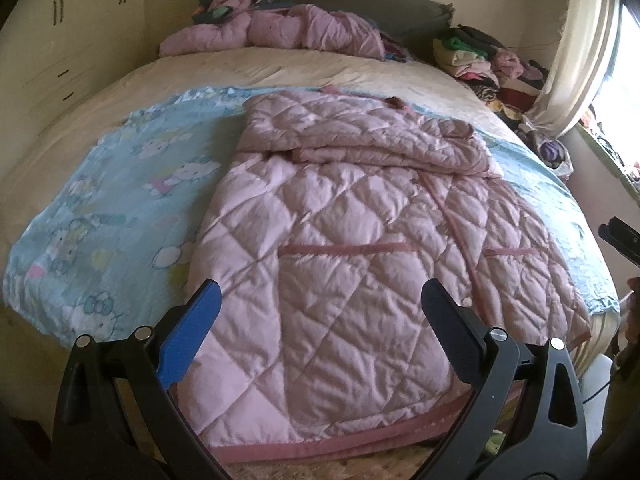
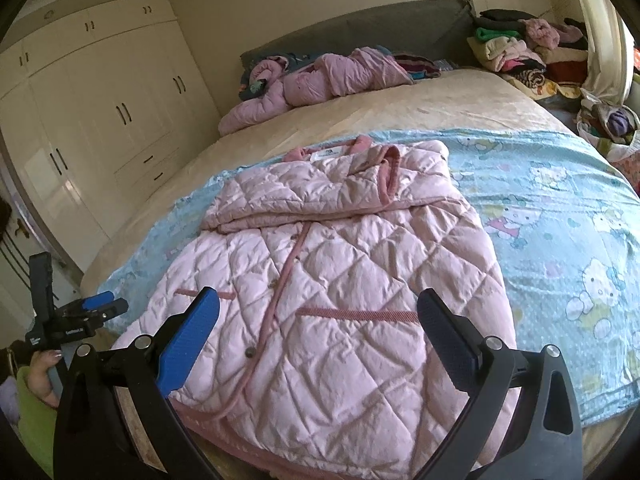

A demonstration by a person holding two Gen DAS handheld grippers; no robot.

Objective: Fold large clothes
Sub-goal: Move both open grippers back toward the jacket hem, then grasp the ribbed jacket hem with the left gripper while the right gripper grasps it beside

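Note:
A pink quilted coat [image 1: 360,240] lies flat on a blue cartoon-print sheet [image 1: 100,208] on the bed, sleeves folded across its upper part, hem hanging over the near edge. It also shows in the right wrist view [image 2: 340,288]. My left gripper [image 1: 320,336] is open and empty, hovering above the coat's lower part. My right gripper [image 2: 320,340] is open and empty, above the coat's hem. The left gripper [image 2: 100,308] also appears at the left of the right wrist view, held by a hand.
A second pink coat [image 2: 316,76] lies crumpled at the grey headboard [image 2: 360,28]. Piles of folded clothes [image 2: 516,48] sit at the far right by a curtain [image 1: 580,52]. White wardrobes [image 2: 100,120] stand to the left of the bed.

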